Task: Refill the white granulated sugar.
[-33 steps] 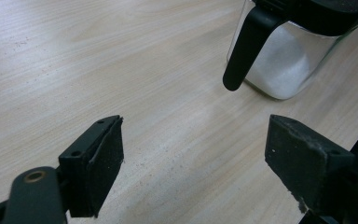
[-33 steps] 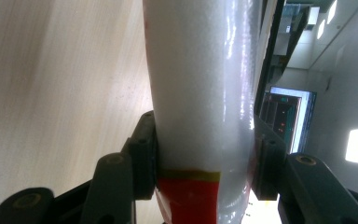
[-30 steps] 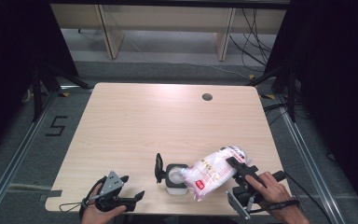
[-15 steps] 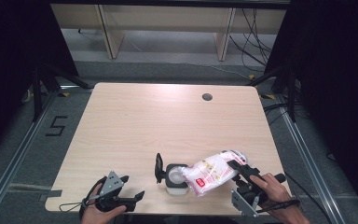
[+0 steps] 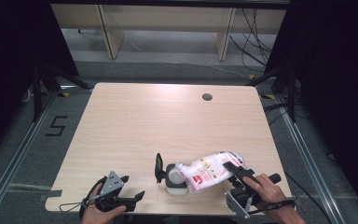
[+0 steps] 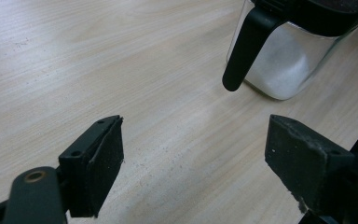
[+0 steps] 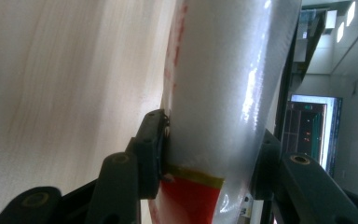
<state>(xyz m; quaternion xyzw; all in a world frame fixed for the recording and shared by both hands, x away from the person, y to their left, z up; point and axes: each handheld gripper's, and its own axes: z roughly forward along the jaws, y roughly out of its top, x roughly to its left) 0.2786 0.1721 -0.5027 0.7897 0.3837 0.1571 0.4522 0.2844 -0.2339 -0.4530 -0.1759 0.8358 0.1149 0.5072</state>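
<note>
Spreading under both hands, the pale wooden table (image 5: pixel 135 121) is carrying everything near its front edge. On it, the white plastic bag with red print (image 5: pixel 209 169) is lying tilted, its mouth resting over the clear glass jar with a black flip lid (image 5: pixel 175 177). Clamping that bag's far end, the right gripper (image 5: pixel 235 169) is grasping it firmly. Well apart at front left, the left gripper (image 5: pixel 133 195) is hovering released, jaws spread wide.

I see a white plastic refill bag with red print (image 5: pixel 209 170) tilted on its side near the table's front edge, opened corner down at the mouth of a small clear glass jar with black flip lid and handle (image 5: pixel 173 179). I see the jar upright, lid raised, white powder inside.
</note>
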